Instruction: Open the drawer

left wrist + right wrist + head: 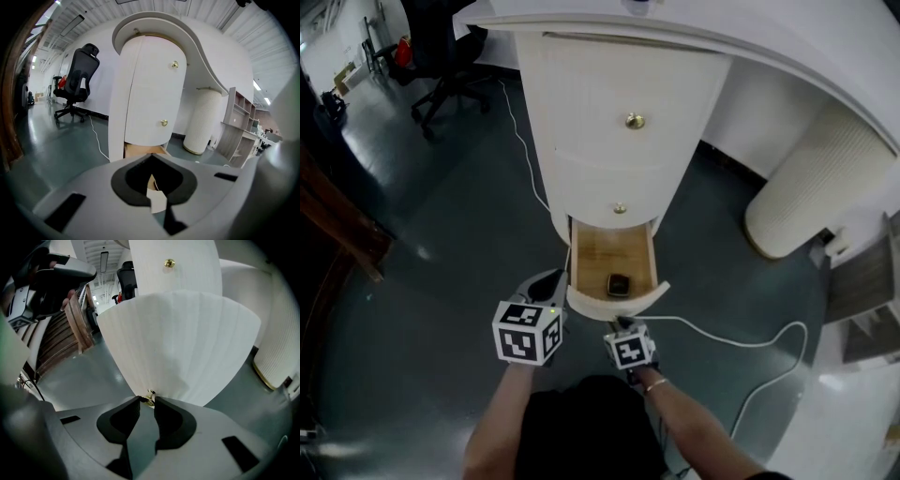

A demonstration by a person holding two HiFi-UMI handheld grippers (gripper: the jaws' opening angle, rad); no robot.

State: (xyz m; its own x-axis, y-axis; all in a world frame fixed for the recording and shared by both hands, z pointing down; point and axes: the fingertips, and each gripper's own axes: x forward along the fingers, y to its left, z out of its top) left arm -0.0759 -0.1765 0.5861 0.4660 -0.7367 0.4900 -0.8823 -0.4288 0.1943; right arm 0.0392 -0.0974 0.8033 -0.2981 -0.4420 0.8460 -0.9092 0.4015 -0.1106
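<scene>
The bottom drawer (649,267) of the white ribbed cabinet (619,103) is pulled out toward me, showing its wooden floor. A small dark object (619,284) lies inside near the front. My right gripper (622,325) is at the middle of the curved drawer front (187,343), shut on its small brass knob (150,398). My left gripper (551,281) hovers just left of the drawer's front corner, with its jaws together and nothing between them. In the left gripper view the open drawer (140,151) shows below the cabinet's two closed drawers.
Brass knobs (635,120) (620,208) mark the two closed drawers above. A white cable (741,342) snakes over the dark floor to the right. A ribbed white column (811,187) stands at right, an office chair (441,56) at the back left, and dark wooden furniture (337,225) at left.
</scene>
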